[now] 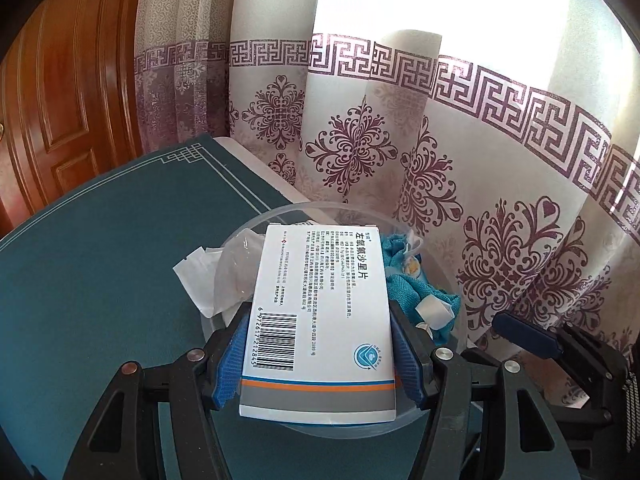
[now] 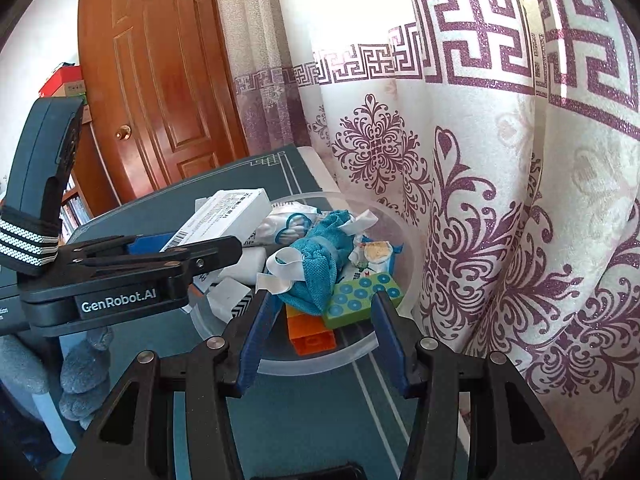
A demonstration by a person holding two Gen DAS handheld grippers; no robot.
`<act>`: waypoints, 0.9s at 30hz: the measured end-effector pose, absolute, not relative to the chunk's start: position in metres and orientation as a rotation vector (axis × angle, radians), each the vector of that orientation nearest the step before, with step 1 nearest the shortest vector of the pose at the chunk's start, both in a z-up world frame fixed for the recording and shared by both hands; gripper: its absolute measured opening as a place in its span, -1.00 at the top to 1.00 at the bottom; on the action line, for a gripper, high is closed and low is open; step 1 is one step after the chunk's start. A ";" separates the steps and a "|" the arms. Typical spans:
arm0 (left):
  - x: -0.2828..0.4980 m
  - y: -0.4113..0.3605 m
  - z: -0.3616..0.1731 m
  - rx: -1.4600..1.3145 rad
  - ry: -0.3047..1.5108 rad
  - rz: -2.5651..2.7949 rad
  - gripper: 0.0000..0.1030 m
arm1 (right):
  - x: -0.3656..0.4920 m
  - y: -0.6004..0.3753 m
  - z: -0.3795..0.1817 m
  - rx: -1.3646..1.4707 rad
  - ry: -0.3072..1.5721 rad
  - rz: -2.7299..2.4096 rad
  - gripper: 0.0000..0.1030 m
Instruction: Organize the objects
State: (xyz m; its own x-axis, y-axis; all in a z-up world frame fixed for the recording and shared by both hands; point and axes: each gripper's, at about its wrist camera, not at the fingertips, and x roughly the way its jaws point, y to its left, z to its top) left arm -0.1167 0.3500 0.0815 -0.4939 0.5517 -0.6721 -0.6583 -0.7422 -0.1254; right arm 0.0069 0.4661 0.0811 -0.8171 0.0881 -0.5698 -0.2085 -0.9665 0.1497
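Note:
My left gripper (image 1: 320, 314) is shut on a white medicine box (image 1: 320, 264) with a barcode, its blue pads pressing the box's two long sides. The box hangs over a clear plastic bowl (image 1: 280, 216) that holds a teal cloth pouch (image 1: 404, 280) and paper bits. In the right wrist view the same box (image 2: 228, 216) juts over the bowl's (image 2: 320, 360) far left rim. My right gripper (image 2: 320, 300) stands open at the near rim with nothing held. Beyond its tips lie the teal pouch (image 2: 320, 264), a green studded block (image 2: 360, 296) and an orange block (image 2: 312, 332).
The bowl sits on a dark teal table mat (image 1: 100, 240) close to a patterned curtain (image 2: 500, 200) at the right. A wooden door (image 2: 160, 80) stands behind. A tissue pack (image 2: 288, 228) and white packets lie in the bowl. A grey plush thing (image 2: 84, 368) is low at the left.

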 end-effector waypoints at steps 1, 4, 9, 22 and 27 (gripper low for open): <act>-0.118 0.352 0.080 -0.936 0.182 2.222 -0.30 | 0.007 0.467 0.080 -0.877 0.310 2.836 -0.02; -0.121 0.354 0.078 -0.939 0.158 2.212 -0.31 | 0.007 0.468 0.078 -0.885 0.320 2.832 -0.02; -0.122 0.349 0.076 -0.943 0.151 2.227 -0.52 | 0.007 0.468 0.076 -0.892 0.323 2.830 -0.02; -0.091 0.309 0.099 -0.842 0.267 2.486 -0.99 | 0.019 0.457 0.076 -0.947 0.322 2.821 -0.64; -0.069 0.297 0.111 -0.771 0.357 2.577 -0.99 | 0.025 0.447 0.083 -0.948 0.277 2.820 -0.80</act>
